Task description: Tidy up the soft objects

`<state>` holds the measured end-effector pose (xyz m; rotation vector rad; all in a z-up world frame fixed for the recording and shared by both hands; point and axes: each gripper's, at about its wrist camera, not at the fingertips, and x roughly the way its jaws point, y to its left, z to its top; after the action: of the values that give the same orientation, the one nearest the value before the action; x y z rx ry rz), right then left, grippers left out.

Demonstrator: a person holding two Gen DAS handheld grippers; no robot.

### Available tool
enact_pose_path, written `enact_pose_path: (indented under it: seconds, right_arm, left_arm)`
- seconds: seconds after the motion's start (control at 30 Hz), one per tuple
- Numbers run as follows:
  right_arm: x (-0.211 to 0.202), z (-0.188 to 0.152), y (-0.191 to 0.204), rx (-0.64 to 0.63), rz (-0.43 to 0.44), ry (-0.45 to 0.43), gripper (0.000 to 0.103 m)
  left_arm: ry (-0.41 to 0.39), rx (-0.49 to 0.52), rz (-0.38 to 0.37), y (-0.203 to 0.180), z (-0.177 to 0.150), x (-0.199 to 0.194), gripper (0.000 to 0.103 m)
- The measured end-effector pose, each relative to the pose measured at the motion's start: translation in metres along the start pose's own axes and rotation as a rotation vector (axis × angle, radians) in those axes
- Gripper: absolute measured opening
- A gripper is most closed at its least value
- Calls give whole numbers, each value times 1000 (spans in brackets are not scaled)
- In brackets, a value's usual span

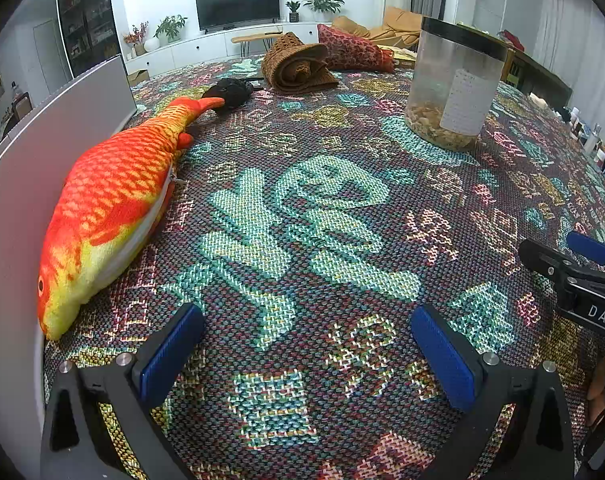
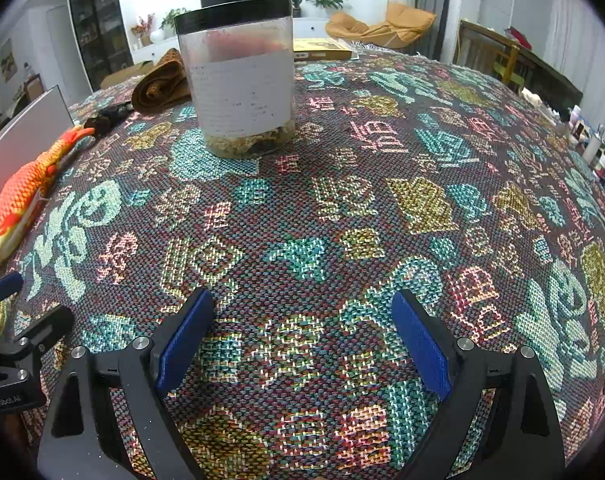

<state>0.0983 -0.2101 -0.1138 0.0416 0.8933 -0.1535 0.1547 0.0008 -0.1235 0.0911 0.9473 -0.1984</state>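
Note:
An orange plush fish (image 1: pixel 110 208) lies along the left edge of the table, against a grey panel (image 1: pixel 18 184); it also shows in the right wrist view (image 2: pixel 18 204). A black soft object (image 1: pixel 228 92) lies by its tail. A folded brown knit cloth (image 1: pixel 296 65) and a red patterned cushion (image 1: pixel 352 53) lie at the far side. My left gripper (image 1: pixel 306 344) is open and empty over the patterned tablecloth, right of the fish. My right gripper (image 2: pixel 302 336) is open and empty, near the front edge, in front of the jar.
A clear plastic jar with a black lid (image 1: pixel 456 84) stands on the table at mid right; it is centre-left in the right wrist view (image 2: pixel 242 84). A flat yellow box (image 2: pixel 324 49) lies at the far edge. Small bottles (image 2: pixel 594 148) line the right edge.

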Motion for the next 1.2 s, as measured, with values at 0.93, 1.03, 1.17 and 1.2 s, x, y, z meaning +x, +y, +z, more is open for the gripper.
enact_pose_path:
  seconds: [0.93,1.03,1.17,1.2]
  right_arm:
    - [0,0,0,1,0,0,93]
    - [1,0,0,1,0,0,93]
    - [1,0,0,1,0,0,93]
    - [1,0,0,1,0,0,93]
  left_arm:
    - [28,-40,295,67,100,1,103]
    - [76,-142,287,86,96,18,103]
    - [149,-128,318,86,87,43,103]
    - [163,-134,316,87,86,48,103]
